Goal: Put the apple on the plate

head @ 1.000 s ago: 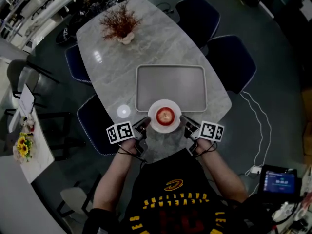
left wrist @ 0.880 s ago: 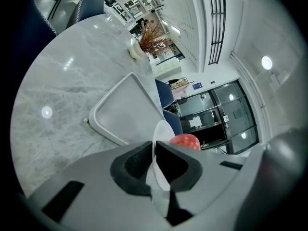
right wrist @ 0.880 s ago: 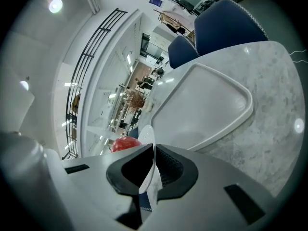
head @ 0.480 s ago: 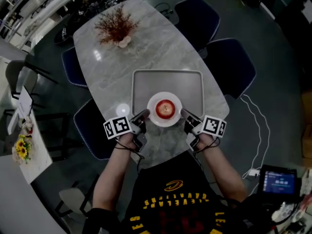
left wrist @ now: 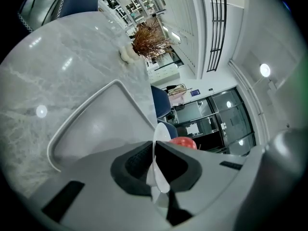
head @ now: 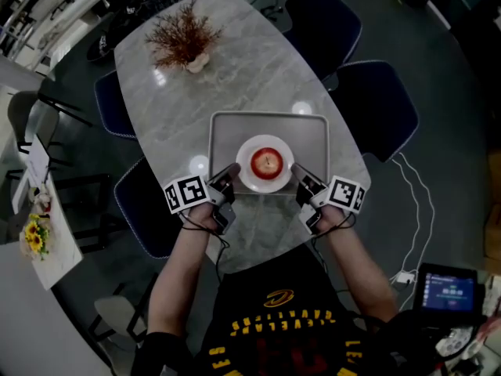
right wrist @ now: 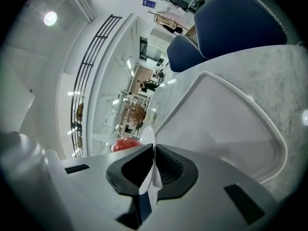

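A: Status?
B: Left claw (left wrist: 155,153) and right claw (right wrist: 153,170) each pinch the plate (head: 247,177) rim, on opposite sides. Apple (head: 267,163) sits mid-plate, over the tray (head: 227,131) near edge.
A: Risk?
B: Thin edge grips. If I tilt one side, I'd expect the apple to roll off, or the rim to slip and drop onto the surface (head: 235,77).

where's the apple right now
Head view, centre: the apple sits on the white plate over the near edge of the grey tray, the left claw and right claw pinching the plate's rim either side.
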